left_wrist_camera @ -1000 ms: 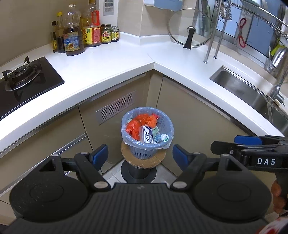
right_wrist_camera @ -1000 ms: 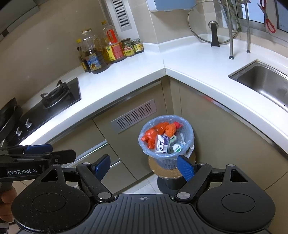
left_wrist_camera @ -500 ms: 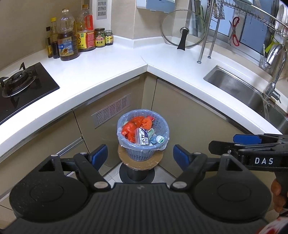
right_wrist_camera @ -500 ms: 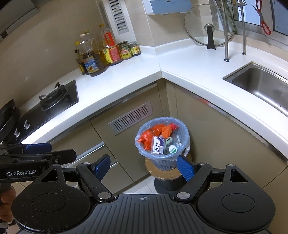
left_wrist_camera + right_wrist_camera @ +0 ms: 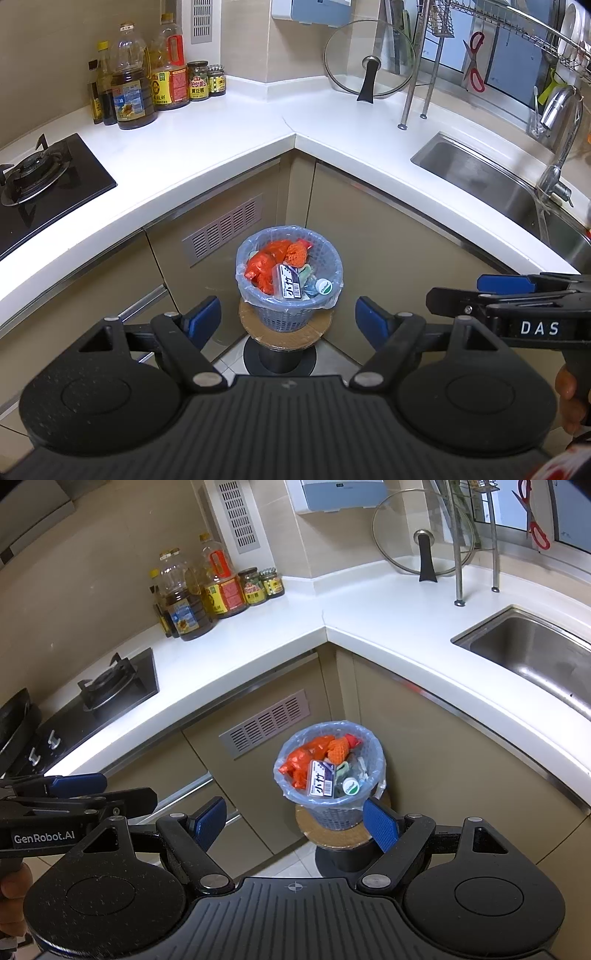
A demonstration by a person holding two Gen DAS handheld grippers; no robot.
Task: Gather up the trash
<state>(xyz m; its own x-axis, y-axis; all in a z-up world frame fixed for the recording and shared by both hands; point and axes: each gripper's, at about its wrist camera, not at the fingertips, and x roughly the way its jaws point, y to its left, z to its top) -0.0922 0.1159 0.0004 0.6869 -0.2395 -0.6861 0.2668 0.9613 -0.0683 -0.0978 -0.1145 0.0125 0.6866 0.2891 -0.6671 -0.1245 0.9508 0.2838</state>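
Both sets of jaws gape wide w/ nothing between them: left gripper and right gripper hang side by side, well above and short of the bin, blue pads facing inward. The bin is the landmark: a small grey-blue basket lined w/ a thin clear bag, standing on a round stool in the corner below the worktop. Inside it: crumpled orange wrappers toward the back-left, a printed carton in the middle, a white-green cap at the right rim. Up behind the bin on the worktop: oil bottles to the left, hob farther left, sink to the right. Step in hand, prob.: close in on the bag rim. To do it well, approach from opposite sides of the bin, pinch only the folded-over film, not the basket mesh, gather inward before lifting so nothing spills. The bin looks light on a narrow stool, so sideways pulls could tip it; lift straight up.
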